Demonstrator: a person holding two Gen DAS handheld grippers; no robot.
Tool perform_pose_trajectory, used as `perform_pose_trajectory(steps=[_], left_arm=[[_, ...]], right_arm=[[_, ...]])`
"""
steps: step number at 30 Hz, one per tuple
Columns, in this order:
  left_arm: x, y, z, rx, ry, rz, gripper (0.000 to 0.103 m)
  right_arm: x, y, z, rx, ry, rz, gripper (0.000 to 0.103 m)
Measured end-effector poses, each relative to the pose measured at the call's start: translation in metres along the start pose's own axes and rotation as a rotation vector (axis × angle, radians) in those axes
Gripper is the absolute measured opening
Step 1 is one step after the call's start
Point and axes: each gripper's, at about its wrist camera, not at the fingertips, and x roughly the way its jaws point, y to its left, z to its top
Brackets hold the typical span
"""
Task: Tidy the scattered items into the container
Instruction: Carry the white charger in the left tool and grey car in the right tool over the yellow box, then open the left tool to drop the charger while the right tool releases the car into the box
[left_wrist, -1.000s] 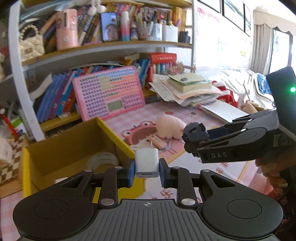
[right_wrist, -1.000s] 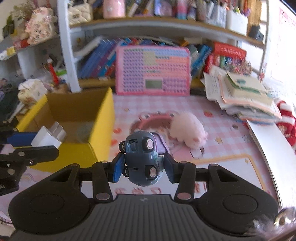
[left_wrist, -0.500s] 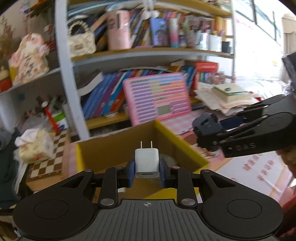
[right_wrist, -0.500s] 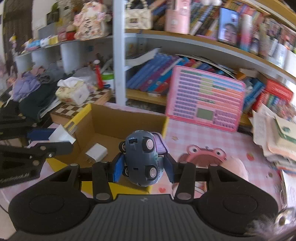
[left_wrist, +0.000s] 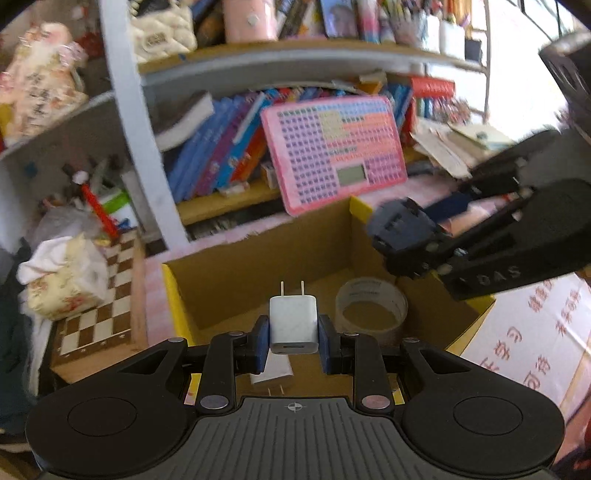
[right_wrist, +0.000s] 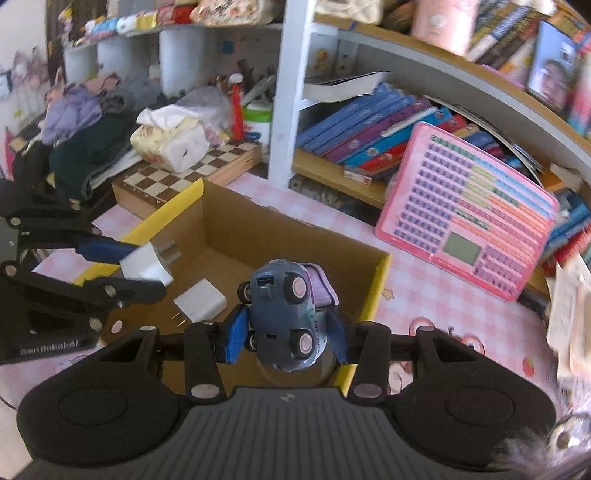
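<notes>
Over the yellow cardboard box, my left tool pinches a white charger, while my right tool clamps a blue toy car above it; next, I judge, release both inside.

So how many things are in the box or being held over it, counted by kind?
White plug chargers: 2, one in the left gripper at, one lying in the cardboard box at.
Toy cars: 1, in the right gripper at.
Tape rolls: 1, in the box.
Total: 4.
</notes>
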Motion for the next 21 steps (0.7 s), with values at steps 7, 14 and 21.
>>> perform_pose_trajectory(steps=[7, 14, 21], left_arm=[[0.037, 0.026, 0.018, 0.004, 0.13, -0.054, 0.025], [0.078, 0.032, 0.024, 0.072, 0.305, -0.128, 0.025], [0.097, 0.02, 0.031, 0.134, 0.364, -0.163, 0.025]], right_arm=[[0.046, -0.004, 0.026, -0.044, 0.083, 0.041, 0.044], [0.101, -0.014, 0.04, -0.014, 0.203, 0.1, 0.044], [0.141, -0.013, 0.047, 0.014, 0.272, 0.107, 0.044]])
